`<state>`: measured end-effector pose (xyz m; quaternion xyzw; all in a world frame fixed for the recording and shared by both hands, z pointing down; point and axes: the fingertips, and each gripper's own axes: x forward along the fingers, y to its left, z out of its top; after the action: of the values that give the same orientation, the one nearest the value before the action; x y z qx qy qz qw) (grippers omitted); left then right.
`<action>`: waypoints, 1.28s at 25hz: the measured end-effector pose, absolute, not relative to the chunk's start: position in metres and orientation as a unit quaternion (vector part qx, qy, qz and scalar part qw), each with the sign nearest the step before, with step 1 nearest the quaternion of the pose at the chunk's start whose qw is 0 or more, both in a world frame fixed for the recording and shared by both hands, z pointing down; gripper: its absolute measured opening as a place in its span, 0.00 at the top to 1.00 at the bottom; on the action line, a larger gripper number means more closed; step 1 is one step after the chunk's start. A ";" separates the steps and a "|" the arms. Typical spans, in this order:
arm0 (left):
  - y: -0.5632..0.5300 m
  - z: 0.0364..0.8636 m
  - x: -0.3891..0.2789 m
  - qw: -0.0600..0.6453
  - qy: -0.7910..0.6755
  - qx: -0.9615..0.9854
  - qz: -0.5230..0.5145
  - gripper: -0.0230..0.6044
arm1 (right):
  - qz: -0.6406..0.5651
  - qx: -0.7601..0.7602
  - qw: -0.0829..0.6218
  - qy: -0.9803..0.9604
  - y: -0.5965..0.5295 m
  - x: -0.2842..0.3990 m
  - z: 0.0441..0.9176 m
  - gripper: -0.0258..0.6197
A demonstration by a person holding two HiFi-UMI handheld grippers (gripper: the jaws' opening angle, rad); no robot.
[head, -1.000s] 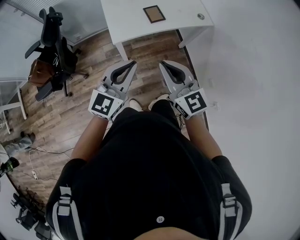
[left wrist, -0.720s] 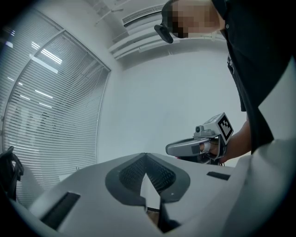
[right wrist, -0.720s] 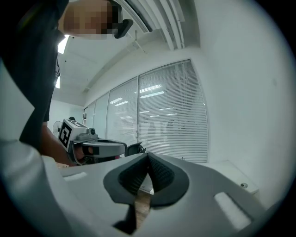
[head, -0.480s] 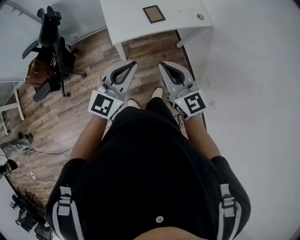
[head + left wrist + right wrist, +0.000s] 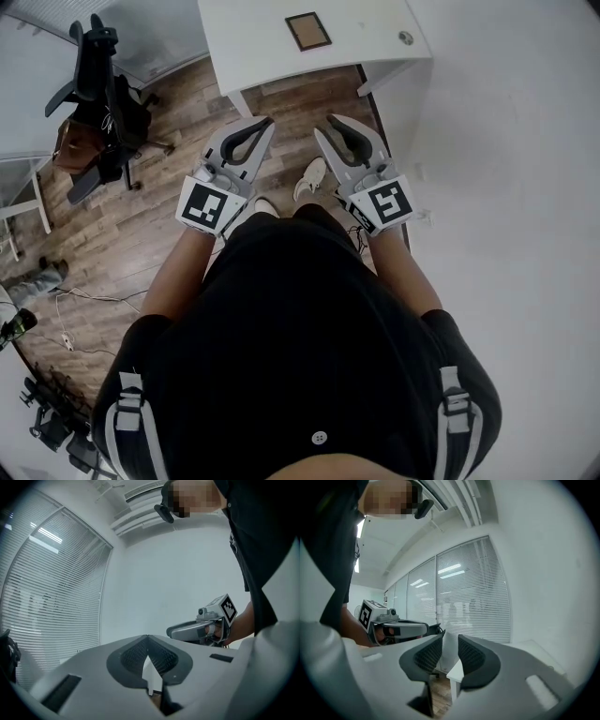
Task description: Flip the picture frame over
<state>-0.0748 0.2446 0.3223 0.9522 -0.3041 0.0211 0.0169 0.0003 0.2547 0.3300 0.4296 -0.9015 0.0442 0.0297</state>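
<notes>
Brown picture frame [image 5: 307,29] flat on the white table [image 5: 253,47], well ahead of and between my grippers (right one slightly nearer): left gripper [image 5: 263,125] closed on nothing, right gripper [image 5: 328,122] empty, its jaws having just been opening a little.

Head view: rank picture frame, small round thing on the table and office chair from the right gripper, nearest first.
1-2. picture frame, ahead, and small round thing, on the table, right corner: too close to call.
3. office chair, far left.
</notes>
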 end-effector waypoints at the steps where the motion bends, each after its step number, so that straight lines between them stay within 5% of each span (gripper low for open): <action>1: 0.240 0.321 -0.070 0.018 -0.306 0.951 0.020 0.95 | 0.046 0.427 0.029 -0.903 0.248 0.005 0.330 0.78; 13: 0.162 0.316 -0.022 0.018 -0.332 0.943 0.022 0.95 | 0.041 0.413 0.017 -0.910 0.164 0.055 0.326 0.50; 32: 0.069 0.318 0.044 0.010 -0.375 0.926 0.047 0.95 | 0.048 0.381 0.022 -0.923 0.061 0.118 0.342 0.37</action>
<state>0.0438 0.0690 0.3182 0.9259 -0.3749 0.0466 0.0100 0.1182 0.0612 0.3416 0.3813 -0.9229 0.0480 0.0218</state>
